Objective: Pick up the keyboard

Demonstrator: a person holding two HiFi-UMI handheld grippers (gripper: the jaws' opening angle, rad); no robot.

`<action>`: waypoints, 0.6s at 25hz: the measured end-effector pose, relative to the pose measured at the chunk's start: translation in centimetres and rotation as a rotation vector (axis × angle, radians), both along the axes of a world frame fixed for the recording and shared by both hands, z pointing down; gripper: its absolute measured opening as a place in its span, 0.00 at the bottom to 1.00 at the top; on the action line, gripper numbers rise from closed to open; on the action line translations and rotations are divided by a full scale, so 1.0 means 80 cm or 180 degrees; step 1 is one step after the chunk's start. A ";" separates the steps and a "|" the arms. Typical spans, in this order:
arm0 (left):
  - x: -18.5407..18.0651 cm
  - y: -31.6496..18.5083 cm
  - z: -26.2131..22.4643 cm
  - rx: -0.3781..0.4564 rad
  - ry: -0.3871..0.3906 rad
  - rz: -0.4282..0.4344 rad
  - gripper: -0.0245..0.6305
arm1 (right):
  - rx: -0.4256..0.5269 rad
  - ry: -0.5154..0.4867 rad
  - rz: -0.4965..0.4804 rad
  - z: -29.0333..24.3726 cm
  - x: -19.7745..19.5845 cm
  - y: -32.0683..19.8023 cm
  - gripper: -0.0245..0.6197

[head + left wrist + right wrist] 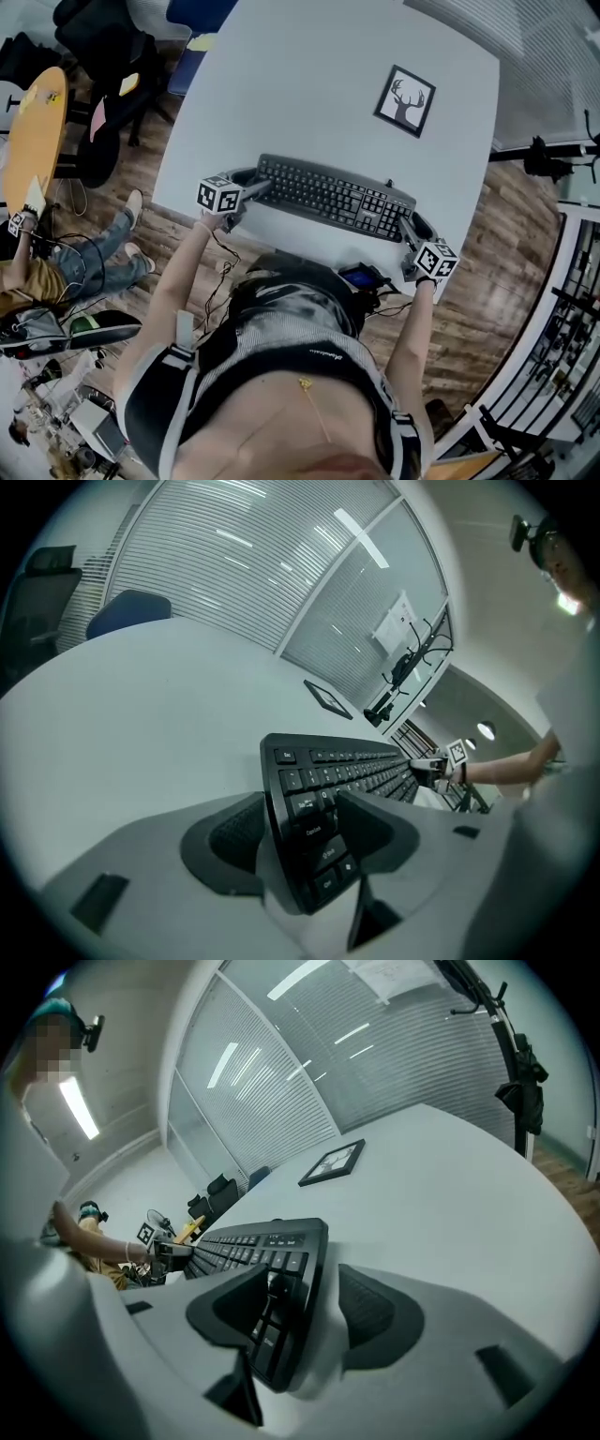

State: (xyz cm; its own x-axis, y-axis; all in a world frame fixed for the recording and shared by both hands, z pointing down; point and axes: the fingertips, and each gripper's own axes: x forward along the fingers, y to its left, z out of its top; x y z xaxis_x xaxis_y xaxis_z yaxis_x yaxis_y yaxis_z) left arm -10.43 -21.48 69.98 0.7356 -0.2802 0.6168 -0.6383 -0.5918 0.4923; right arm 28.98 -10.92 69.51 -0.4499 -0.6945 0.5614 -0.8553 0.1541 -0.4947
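Observation:
A black keyboard [333, 195] lies on the white table [309, 84] close to its front edge. My left gripper [255, 187] straddles the keyboard's left end, and my right gripper [410, 228] straddles its right end. In the left gripper view the keyboard [347, 771] sits between the jaws of the left gripper [300, 832], which stand wide, with a gap at the outer pad. The right gripper view shows the same: the keyboard [253, 1241] is between the spread jaws of the right gripper [300, 1312], and the pads do not press on it.
A framed deer picture [405, 100] lies farther back on the table. Left of the table are a round orange table [37, 131], dark chairs and a person sitting on the floor [56, 262]. A black stand [548, 159] is at the right.

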 end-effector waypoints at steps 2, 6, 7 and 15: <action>0.003 -0.001 -0.002 -0.0023 0.0030 0.0028 0.38 | 0.0010 -0.0084 -0.0027 -0.003 -0.001 -0.004 0.40; 0.005 -0.002 0.003 -0.0104 -0.0013 0.0060 0.38 | -0.0114 -0.0066 -0.0266 0.003 -0.014 -0.007 0.40; 0.004 -0.002 0.005 -0.0131 -0.0037 0.0059 0.38 | -0.0143 -0.0049 -0.0309 0.006 -0.017 -0.007 0.41; 0.006 -0.003 0.007 -0.0307 -0.0001 0.0047 0.38 | -0.0374 -0.0186 -0.0397 0.010 -0.024 -0.003 0.40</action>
State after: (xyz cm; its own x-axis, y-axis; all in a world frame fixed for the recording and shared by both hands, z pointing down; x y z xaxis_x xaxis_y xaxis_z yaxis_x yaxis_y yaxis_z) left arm -9.92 -21.76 70.52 0.7391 -0.2086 0.6405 -0.6299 -0.5510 0.5474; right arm 27.02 -11.18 70.33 -0.5627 -0.5625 0.6058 -0.8024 0.1954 -0.5639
